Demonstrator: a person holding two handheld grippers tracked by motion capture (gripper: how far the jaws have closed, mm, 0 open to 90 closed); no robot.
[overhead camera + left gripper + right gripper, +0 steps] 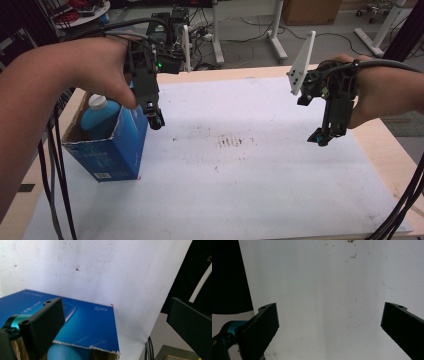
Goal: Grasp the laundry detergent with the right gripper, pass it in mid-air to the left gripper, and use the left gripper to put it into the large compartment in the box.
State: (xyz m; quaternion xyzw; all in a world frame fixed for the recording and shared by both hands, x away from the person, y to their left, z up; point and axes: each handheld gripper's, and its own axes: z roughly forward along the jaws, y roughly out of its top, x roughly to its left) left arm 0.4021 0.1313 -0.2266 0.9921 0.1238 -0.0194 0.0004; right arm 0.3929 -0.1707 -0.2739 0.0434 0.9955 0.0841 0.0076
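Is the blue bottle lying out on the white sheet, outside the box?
No, the blue bottle stands inside the open blue box, its white cap showing above the rim.

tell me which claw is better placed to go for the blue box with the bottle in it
Left. The left claw hangs open right at the blue box, beside the bottle. The right claw, also open, is far across the white mat.

The left black two-jaw tongs [156,120] point down from a raised left forearm, jaws spread wide and empty. The right black tongs [320,139] hang tilted downward, jaws likewise apart.
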